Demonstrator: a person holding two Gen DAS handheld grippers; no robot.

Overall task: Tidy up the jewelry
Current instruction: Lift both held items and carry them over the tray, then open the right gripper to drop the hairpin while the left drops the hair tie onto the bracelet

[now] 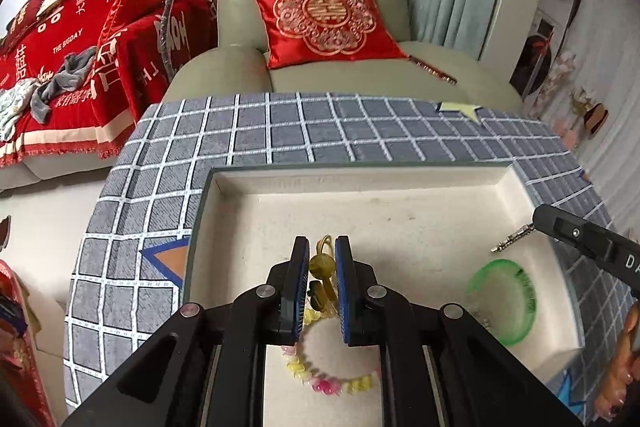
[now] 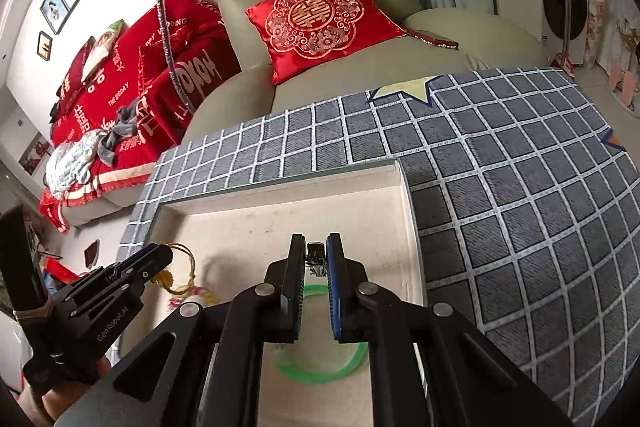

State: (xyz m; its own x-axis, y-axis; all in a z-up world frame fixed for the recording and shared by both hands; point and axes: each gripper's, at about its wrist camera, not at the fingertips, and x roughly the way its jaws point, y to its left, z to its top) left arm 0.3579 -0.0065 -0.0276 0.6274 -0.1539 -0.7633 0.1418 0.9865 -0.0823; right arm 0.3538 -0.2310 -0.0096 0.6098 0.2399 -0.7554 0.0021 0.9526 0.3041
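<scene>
Jewelry gathers in a shallow cream-lined tray [image 1: 240, 187] on a grey checked bench [image 1: 280, 131]. The left hand-held gripper [image 1: 322, 247] pinches a yellow-corded bracelet [image 1: 322, 264] of pastel pink and yellow beads; the right hand-held gripper [image 2: 314, 247] clamps a small silver metal clasp [image 2: 316, 253] above a translucent green bangle [image 2: 320, 371].
</scene>
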